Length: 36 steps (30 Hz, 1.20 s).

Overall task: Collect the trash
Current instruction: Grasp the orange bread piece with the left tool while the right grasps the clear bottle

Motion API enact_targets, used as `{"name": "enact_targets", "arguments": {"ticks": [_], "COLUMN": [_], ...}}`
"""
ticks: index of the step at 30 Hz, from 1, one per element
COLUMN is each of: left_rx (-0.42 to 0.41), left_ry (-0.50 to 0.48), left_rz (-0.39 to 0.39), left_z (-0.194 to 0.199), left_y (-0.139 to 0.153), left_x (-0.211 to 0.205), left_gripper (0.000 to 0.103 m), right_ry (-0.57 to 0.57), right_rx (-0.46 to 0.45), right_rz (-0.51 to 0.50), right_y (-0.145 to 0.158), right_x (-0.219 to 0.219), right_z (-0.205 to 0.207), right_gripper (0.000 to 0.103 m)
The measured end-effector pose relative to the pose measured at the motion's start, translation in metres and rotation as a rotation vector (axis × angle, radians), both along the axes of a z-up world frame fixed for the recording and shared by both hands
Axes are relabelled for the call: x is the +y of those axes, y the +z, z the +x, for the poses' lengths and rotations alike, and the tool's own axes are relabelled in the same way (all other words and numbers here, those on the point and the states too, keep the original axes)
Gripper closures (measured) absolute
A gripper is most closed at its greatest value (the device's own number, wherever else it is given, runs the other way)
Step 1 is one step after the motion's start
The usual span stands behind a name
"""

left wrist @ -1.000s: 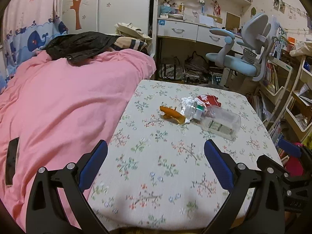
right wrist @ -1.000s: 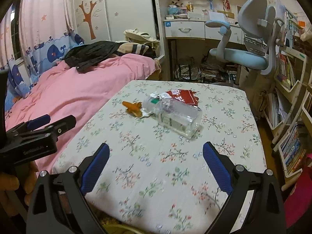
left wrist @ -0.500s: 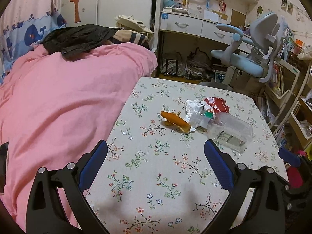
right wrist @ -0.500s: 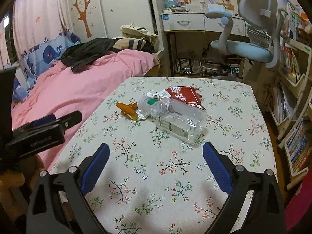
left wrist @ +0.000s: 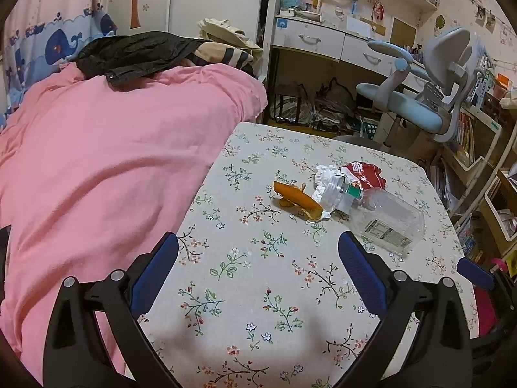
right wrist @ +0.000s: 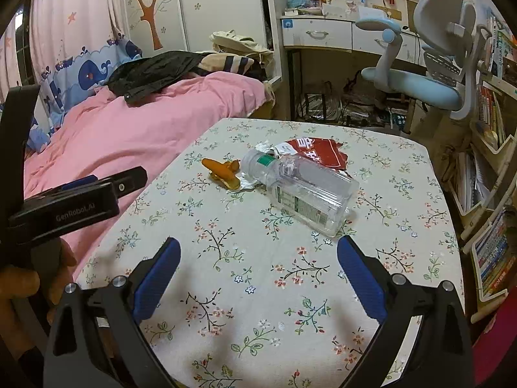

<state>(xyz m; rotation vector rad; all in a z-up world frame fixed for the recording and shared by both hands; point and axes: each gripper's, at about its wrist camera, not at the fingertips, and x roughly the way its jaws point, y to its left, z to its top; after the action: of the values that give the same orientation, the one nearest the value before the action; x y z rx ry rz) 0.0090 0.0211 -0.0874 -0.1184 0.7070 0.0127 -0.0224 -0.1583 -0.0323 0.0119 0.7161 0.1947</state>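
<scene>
Trash lies mid-table on a floral cloth: a clear plastic bottle (left wrist: 384, 216) (right wrist: 307, 190) on its side, an orange peel (left wrist: 297, 199) (right wrist: 223, 171), a red wrapper (left wrist: 362, 174) (right wrist: 316, 153) and crumpled white foil or paper (left wrist: 323, 177). My left gripper (left wrist: 258, 265) is open and empty, above the near part of the table, short of the peel. My right gripper (right wrist: 258, 265) is open and empty, just short of the bottle. The left gripper body shows at the left in the right wrist view (right wrist: 71, 200).
The floral table (left wrist: 245, 307) (right wrist: 404, 258) has a pink bed (left wrist: 97, 161) against its left side. A blue desk chair (right wrist: 420, 87) and cluttered desk stand behind. Bookshelves (right wrist: 484, 161) run along the right.
Both grippers have moved forward over the table toward the trash pile, which now looks larger and closer. Both stay open.
</scene>
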Motion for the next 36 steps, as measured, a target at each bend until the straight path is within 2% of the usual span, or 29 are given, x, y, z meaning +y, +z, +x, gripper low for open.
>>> {"name": "enact_targets", "arguments": {"ticks": [8, 12, 17, 21, 23, 27, 31, 34, 36], "left_rx": [0.005, 0.028, 0.065, 0.112, 0.12, 0.145, 0.154, 0.167, 0.201], "left_ry": [0.003, 0.002, 0.034, 0.061, 0.053, 0.009, -0.012, -0.019, -0.038], "left_rz": [-0.007, -0.006, -0.045, -0.121, -0.133, -0.143, -0.117, -0.113, -0.124], "left_z": [0.007, 0.017, 0.045, 0.069, 0.078, 0.1, 0.12, 0.135, 0.146], "left_y": [-0.002, -0.007, -0.018, -0.029, -0.032, -0.04, -0.047, -0.055, -0.063], "left_x": [0.001, 0.0, 0.008, 0.016, 0.015, 0.001, -0.014, -0.019, -0.021], "left_gripper": [0.007, 0.007, 0.007, 0.008, 0.008, 0.008, 0.008, 0.017, 0.036], "right_ry": [0.015, 0.017, 0.002, 0.008, 0.019, 0.042, 0.056, 0.064, 0.068], "right_rx": [0.01, -0.025, -0.058, -0.018, -0.012, -0.01, 0.005, 0.016, 0.028], "right_rz": [-0.017, -0.054, -0.149, -0.175, -0.214, -0.287, -0.33, -0.348, -0.351], "right_y": [-0.003, 0.005, 0.008, -0.002, -0.006, -0.014, -0.023, -0.028, -0.032], "right_x": [0.003, -0.001, -0.011, -0.018, -0.017, -0.013, -0.011, -0.011, -0.012], "right_z": [0.005, 0.011, 0.038, 0.065, 0.072, 0.087, 0.101, 0.111, 0.118], "right_gripper": [0.009, 0.009, 0.009, 0.009, 0.009, 0.009, 0.009, 0.009, 0.009]}}
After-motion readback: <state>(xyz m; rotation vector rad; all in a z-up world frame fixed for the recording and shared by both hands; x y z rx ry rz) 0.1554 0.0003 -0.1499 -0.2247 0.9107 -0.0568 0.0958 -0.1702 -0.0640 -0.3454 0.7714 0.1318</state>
